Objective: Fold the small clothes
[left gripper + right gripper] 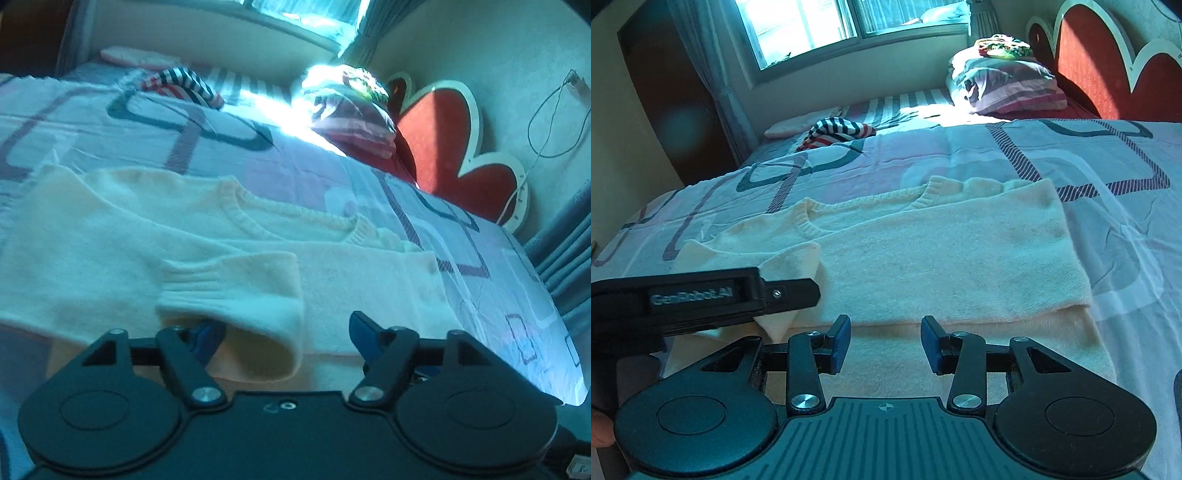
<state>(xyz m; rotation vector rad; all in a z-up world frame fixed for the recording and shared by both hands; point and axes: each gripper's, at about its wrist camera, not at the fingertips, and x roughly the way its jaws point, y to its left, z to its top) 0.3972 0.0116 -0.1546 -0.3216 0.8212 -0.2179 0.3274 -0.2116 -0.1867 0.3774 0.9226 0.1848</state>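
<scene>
A cream knitted sweater (923,258) lies flat on the bed, neck away from me; it also shows in the left wrist view (129,229). Its right sleeve is folded across the body. The left sleeve cuff (229,291) drapes between the fingers of my left gripper (284,332), whose jaws stand wide apart. From the right wrist view the left gripper (792,293) sits at the sweater's left side with cream cloth around its tip. My right gripper (884,341) is open and empty just above the sweater's hem.
The bed carries a patterned lilac sheet (1089,155). A striped garment (838,131) and a pink cloth (786,127) lie at the far side. Pillows and clothes (1004,81) are stacked by the red headboard (1108,62). A window (827,22) is beyond.
</scene>
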